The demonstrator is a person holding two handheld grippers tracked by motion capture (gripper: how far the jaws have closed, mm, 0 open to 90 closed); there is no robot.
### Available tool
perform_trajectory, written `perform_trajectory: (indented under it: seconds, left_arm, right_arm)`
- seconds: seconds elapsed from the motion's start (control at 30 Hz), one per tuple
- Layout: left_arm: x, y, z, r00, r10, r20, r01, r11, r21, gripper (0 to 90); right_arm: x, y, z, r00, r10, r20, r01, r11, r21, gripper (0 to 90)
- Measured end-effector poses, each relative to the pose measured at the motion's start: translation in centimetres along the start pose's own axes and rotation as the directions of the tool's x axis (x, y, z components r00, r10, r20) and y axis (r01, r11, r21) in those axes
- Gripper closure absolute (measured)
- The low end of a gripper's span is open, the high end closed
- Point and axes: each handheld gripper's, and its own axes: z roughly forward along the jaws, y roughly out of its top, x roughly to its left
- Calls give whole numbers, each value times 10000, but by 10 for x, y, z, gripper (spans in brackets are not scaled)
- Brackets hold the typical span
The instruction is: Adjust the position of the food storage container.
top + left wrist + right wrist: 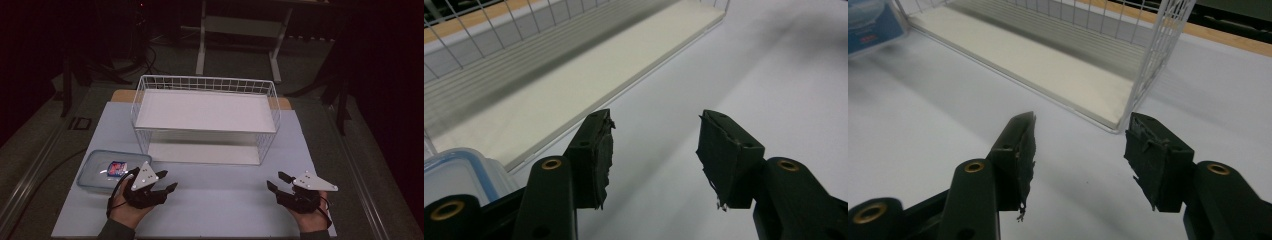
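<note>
My left gripper (167, 180) rests low over the white table sheet at the front left. It is open, and in the left gripper view its jaws (654, 145) have nothing between them. At the front right my right gripper (275, 179) is open too, and its jaws (1079, 145) stand apart over bare sheet. A clear plastic box with a blue-rimmed lid (100, 170) sits just left of the left gripper, with a small red and blue packet (116, 168) inside. A white wire basket (205, 82) with a white shelf board stands across the middle, beyond both grippers.
The white sheet (225, 200) covers a wooden table whose edge shows behind the basket. The plastic box corner (454, 170) lies close to the left jaw. A white desk frame (202, 45) stands on the dark floor behind the table.
</note>
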Motion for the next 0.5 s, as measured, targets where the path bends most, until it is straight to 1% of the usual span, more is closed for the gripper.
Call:
perform_trajectory:
  seconds: [0.17, 0.27, 0.37, 0.5]
  left_arm:
    - [2, 0, -3, 10000, 1, -73, -1, 9999, -117, 467]
    - [3, 0, -5, 9999, -77, -103, 74, 9997, -231, 467]
    - [6, 0, -9, 9995, -182, -277, 171, 9990, -412, 462]
    - [13, 0, -16, 9982, -368, -473, 343, 9980, -526, 464]
  right_arm:
    - [0, 0, 0, 9999, -106, -37, 106, 9999, -59, 423]
    - [0, 0, 0, 10000, -96, -19, 96, 9999, -122, 422]
    - [-1, 1, 1, 9999, -123, -2, 123, 9999, -115, 416]
    - [-1, 0, 2, 9999, -154, 17, 154, 9998, -115, 408]
